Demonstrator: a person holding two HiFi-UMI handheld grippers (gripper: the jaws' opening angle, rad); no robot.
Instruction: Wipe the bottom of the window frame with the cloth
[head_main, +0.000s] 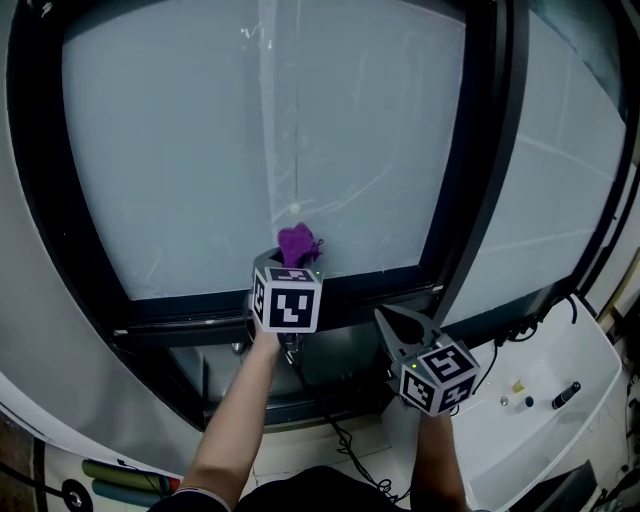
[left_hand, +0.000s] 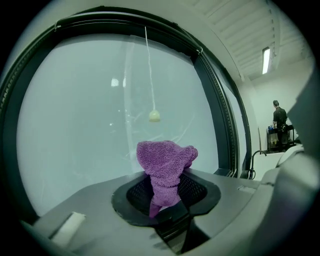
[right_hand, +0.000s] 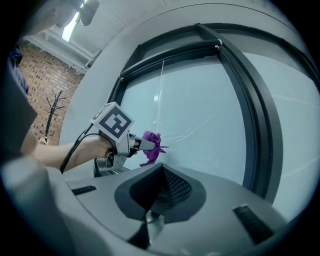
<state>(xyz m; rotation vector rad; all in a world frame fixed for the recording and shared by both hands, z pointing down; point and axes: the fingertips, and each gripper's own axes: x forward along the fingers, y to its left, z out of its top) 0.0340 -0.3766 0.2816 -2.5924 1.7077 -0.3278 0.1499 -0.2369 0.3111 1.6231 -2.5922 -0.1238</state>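
At the lower right of the head view a white tabletop slants toward the corner. A few small things lie on its upper part: a black pen-like stick, a small yellow piece, a dark bit and a pale round one — all too small to name surely. A black cable loops over its upper edge. At bottom centre a pale tiled floor shows below the bottom of the window frame — a second black cable trails across the tiles.
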